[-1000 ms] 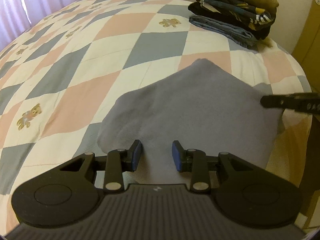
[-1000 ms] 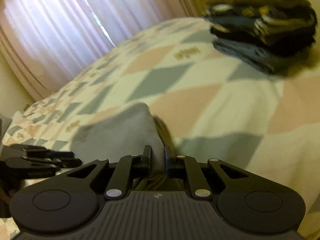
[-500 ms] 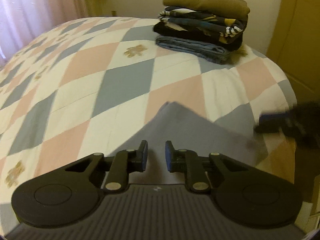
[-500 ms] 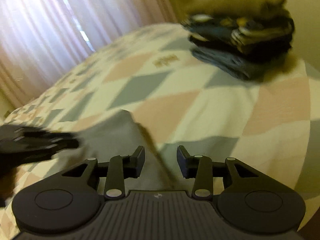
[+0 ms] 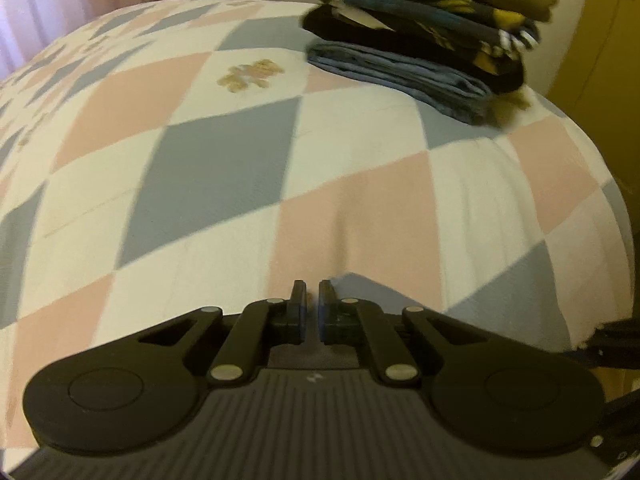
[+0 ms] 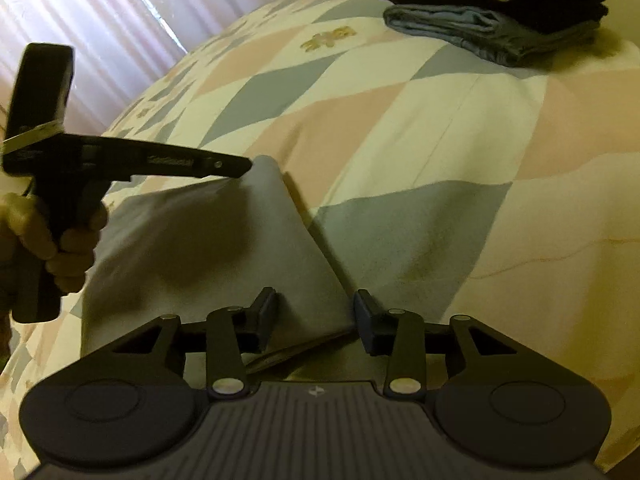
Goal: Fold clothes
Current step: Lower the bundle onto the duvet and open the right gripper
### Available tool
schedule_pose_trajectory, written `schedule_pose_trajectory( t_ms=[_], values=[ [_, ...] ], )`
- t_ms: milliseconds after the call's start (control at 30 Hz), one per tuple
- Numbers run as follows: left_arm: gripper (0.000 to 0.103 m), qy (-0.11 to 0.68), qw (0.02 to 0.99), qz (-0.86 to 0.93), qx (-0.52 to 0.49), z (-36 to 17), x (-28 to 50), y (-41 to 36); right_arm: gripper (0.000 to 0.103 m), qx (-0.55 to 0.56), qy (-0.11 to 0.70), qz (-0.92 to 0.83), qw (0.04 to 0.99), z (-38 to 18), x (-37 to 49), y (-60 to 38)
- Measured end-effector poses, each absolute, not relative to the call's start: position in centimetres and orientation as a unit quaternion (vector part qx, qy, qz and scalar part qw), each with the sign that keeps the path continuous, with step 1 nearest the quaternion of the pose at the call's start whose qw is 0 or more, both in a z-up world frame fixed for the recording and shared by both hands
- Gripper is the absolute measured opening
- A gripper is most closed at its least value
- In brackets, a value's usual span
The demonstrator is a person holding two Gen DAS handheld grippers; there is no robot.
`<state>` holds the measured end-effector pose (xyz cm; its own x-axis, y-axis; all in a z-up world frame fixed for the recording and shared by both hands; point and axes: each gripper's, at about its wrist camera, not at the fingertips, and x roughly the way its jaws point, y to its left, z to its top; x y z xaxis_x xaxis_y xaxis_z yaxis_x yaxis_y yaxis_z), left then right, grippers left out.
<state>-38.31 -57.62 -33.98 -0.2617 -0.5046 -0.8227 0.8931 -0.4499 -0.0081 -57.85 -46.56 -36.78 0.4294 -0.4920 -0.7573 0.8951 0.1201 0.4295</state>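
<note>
Grey cloth (image 6: 224, 248) lies on the quilt (image 6: 440, 128), partly folded, at about 7 o'clock in the right wrist view. One corner is raised to a peak near centre. The left gripper (image 6: 244, 166) reaches in from 9 o'clock, held by a hand (image 6: 60, 236), and its tip meets that peak — jaws pinched together on the cloth corner, nearly no gap.

In the left wrist view the same gripper (image 5: 313, 300) shows fingers (image 5: 298, 300) almost touching. The cloth itself can't be made out between them there; only quilt shows ahead, pink and grey-blue diamonds.

Right gripper (image 6: 316, 312) is at 6 o'clock of its own view, jaws partly open. The cloth's near folded edge sits in the gap, layered underneath, but the pads aren't pressing it — space shows on both sides. A dark bit of this gripper (image 5: 612, 344) pokes in at 4 o'clock in the left view.

Folded stack (image 5: 432, 32) sits at approx 1 o'clock on the quilt, well apart from the cloth. Blue denim-like piece at the bottom, black and patterned dark ones above, olive-brown on top. In the right view the stack (image 6: 500, 12) is cut off by the top edge.

No containers seen. Curtain (image 6: 100, 24) at 10–11 o'clock, lit from behind. Door (image 5: 600, 40) at 2 o'clock in the left view.
</note>
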Motion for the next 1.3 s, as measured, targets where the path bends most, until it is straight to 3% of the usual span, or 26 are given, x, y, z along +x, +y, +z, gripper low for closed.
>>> schedule_pose_trajectory(
  t_ms=[100, 300, 467, 600, 833, 1000, 1067, 1300],
  values=[
    [0.006, 0.261, 0.508, -0.739, 0.358, -30.9, -35.2, -56.0, 0.039, 0.459, 0.215, -0.486, 0.712, -35.2, -58.4, -47.0],
    [0.006, 0.289, 0.589, -0.679, 0.330, -27.0, -27.8, -49.1, 0.033, 0.348, 0.244, -0.489, 0.762, -30.4, -56.2, -49.1],
    [0.007, 0.303, 0.593, -0.670, 0.327, -29.0, -27.2, -47.3, 0.031, 0.268, 0.271, -0.428, 0.819, -30.7, -50.7, -51.4],
    [0.009, 0.305, 0.590, -0.668, 0.336, -32.3, -28.1, -49.1, 0.024, 0.230, 0.322, -0.413, 0.820, -34.7, -48.1, -53.5],
    [0.012, 0.315, 0.601, -0.646, 0.351, -35.7, -27.5, -50.8, 0.020, 0.249, 0.317, -0.393, 0.826, -37.4, -49.1, -55.6],
    [0.014, 0.328, 0.622, -0.629, 0.332, -32.9, -25.8, -49.2, 0.020, 0.308, 0.293, -0.392, 0.816, -36.0, -50.7, -56.8],
    [0.013, 0.326, 0.624, -0.631, 0.324, -31.2, -25.3, -47.5, 0.025, 0.324, 0.275, -0.409, 0.807, -34.3, -51.8, -56.8],
    [0.014, 0.317, 0.584, -0.673, 0.325, -28.3, -28.1, -40.7, 0.025, 0.321, 0.248, -0.444, 0.799, -30.1, -55.7, -50.7]
  ],
)
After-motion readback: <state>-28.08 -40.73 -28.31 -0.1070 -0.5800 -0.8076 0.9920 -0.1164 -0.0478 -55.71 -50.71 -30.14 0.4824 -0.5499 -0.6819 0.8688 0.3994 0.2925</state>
